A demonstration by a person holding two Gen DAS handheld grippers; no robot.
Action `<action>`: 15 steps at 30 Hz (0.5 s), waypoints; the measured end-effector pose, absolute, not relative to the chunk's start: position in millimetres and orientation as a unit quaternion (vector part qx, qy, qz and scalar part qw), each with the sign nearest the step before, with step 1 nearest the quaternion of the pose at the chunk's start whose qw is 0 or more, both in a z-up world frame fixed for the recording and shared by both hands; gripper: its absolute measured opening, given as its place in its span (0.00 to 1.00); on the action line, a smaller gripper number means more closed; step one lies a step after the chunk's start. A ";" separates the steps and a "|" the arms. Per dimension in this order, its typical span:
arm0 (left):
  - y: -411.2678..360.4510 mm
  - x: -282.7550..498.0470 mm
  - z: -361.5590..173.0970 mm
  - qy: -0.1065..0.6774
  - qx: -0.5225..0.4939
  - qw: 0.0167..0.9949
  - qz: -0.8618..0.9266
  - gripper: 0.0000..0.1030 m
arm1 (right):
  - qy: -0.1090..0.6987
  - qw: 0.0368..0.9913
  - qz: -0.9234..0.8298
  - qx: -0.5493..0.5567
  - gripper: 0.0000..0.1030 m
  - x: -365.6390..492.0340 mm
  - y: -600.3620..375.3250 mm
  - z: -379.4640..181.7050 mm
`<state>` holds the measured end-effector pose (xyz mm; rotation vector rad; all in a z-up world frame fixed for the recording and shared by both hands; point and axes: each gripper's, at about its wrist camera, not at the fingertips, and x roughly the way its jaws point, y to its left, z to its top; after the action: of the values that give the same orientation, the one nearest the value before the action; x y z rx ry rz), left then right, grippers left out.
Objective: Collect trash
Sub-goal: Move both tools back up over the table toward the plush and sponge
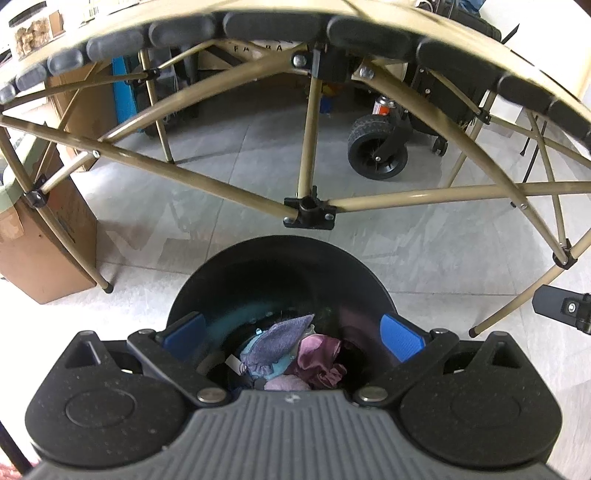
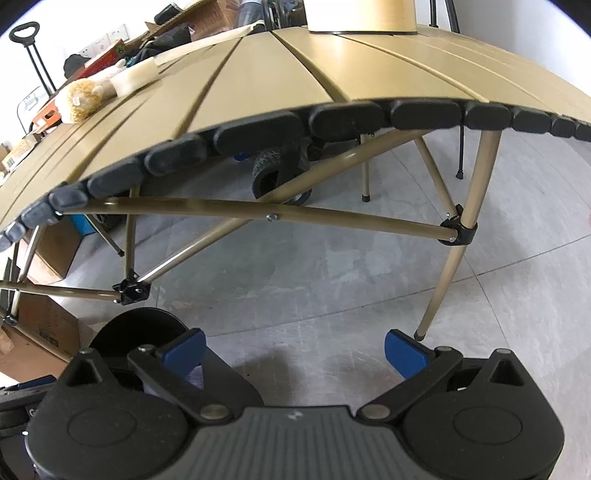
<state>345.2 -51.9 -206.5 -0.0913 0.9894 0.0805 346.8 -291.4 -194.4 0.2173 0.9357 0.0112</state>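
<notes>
A black round bin (image 1: 221,280) stands on the floor in front of the folding table. Inside lie crumpled pieces: a purple cloth-like piece (image 1: 275,338), a pink one (image 1: 317,356) and a pale blue one. My left gripper (image 1: 293,334) is open and empty, hovering right above the bin's mouth. My right gripper (image 2: 293,349) is open and empty over the grey floor, to the right of the bin (image 2: 136,328). On the tan table top (image 2: 280,81) at the far left lie a yellow crumpled lump (image 2: 79,101) and a white foam piece (image 2: 135,75).
The table's tan legs and cross bars (image 1: 306,147) stand just beyond the bin. Cardboard boxes (image 1: 40,240) sit at the left. A black wheeled cart (image 1: 376,147) stands behind the table. A tan box (image 2: 364,16) rests on the far table edge.
</notes>
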 end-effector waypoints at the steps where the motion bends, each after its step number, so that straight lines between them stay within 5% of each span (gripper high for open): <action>1: -51.4 343.7 -204.0 0.471 -0.043 0.880 0.038 1.00 | 0.448 0.888 0.007 0.105 1.00 345.8 -291.2 -193.2; 15: -50.3 324.8 -168.1 0.418 -0.040 0.907 0.030 1.00 | 0.421 0.899 0.041 0.115 1.00 333.5 -283.9 -169.7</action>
<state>324.8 -50.2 -168.1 -0.0827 0.8634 0.0622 333.5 -283.9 -169.7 0.2387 0.8712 0.0841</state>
